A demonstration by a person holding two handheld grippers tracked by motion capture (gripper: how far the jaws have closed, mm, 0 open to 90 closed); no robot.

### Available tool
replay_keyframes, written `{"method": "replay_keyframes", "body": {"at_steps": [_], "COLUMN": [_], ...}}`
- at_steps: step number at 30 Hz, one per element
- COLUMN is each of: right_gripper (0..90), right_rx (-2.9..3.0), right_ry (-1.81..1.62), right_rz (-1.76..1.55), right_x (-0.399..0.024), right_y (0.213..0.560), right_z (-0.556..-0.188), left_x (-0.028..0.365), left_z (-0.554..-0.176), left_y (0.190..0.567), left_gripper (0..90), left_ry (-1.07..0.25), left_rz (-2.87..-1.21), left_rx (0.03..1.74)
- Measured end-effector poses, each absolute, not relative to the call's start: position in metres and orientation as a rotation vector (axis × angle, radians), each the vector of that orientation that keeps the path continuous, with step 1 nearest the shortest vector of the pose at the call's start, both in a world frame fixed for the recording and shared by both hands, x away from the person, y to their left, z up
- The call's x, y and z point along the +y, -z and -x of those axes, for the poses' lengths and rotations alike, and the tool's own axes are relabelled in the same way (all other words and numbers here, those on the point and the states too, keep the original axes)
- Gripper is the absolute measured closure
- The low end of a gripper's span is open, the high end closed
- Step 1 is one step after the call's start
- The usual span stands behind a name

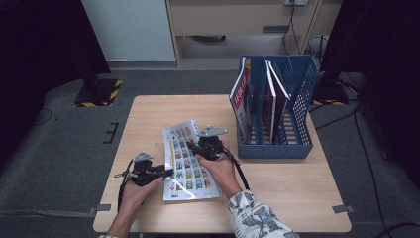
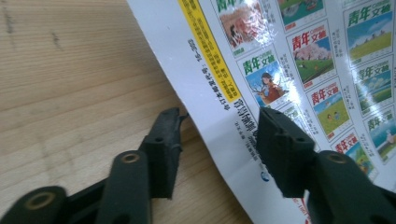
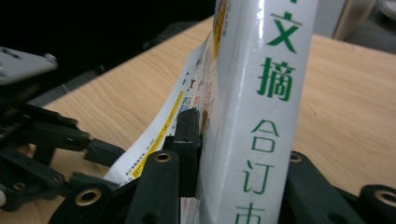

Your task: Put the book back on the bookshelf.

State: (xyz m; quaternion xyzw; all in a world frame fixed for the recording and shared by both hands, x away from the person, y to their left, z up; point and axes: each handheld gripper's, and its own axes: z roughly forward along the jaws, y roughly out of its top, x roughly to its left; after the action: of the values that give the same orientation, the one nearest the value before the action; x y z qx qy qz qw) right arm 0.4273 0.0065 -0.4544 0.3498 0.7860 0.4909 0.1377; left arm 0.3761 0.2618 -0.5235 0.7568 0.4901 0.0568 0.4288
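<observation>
A thick magazine with a white cover of small coloured pictures lies near the table's front. My right gripper is shut on its spine, which bears green characters; one jaw presses the cover side and the other sits behind the spine. My left gripper stands open at the magazine's left edge. In the left gripper view one jaw rests over the bare wood and the other over the cover, with the cover's edge between them and untouched. The left gripper also appears in the right gripper view.
A blue slotted file holder stands at the table's right and holds several upright magazines. Bare wood lies to the left and along the front right. Dark stands and cables surround the table.
</observation>
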Motion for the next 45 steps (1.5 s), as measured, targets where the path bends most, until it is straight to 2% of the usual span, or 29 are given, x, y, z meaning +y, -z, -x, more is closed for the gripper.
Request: {"method": "replay_keyframes", "body": {"at_steps": [8, 10, 14, 17, 20, 30, 45], "right_gripper": [72.5, 72.5, 72.8, 73.0, 73.0, 73.0, 72.4], "right_rx": [2.24, 2.242, 2.231, 2.232, 2.234, 2.21, 2.187], "right_ry": [-1.531, -1.541, -1.561, -1.578, -1.578, -1.59, -1.628], "right_rz": [-0.882, -0.861, -0.838, -0.82, -0.806, -0.784, -0.727], "right_x": [0.012, 0.012, 0.011, 0.009, 0.009, 0.0, -0.004], "right_y": [0.439, 0.437, 0.435, 0.435, 0.434, 0.427, 0.419], "right_z": [-0.419, -0.418, -0.418, -0.418, -0.418, -0.418, -0.415], "left_x": [0.261, 0.264, 0.276, 0.276, 0.274, 0.267, 0.264], "left_z": [-0.382, -0.383, -0.384, -0.384, -0.383, -0.376, -0.368], "left_y": [0.531, 0.531, 0.528, 0.526, 0.522, 0.504, 0.489], "left_gripper": [36.5, 40.4, 64.1, 69.5, 70.9, 73.7, 74.4], "left_ry": [-0.003, 0.015, 0.059, 0.051, 0.013, -0.231, -0.462], "left_rz": [-1.864, -1.839, -1.758, -1.763, -1.776, -1.812, -1.845], "left_rx": [1.167, 1.179, 1.216, 1.223, 1.217, 1.182, 1.123]}}
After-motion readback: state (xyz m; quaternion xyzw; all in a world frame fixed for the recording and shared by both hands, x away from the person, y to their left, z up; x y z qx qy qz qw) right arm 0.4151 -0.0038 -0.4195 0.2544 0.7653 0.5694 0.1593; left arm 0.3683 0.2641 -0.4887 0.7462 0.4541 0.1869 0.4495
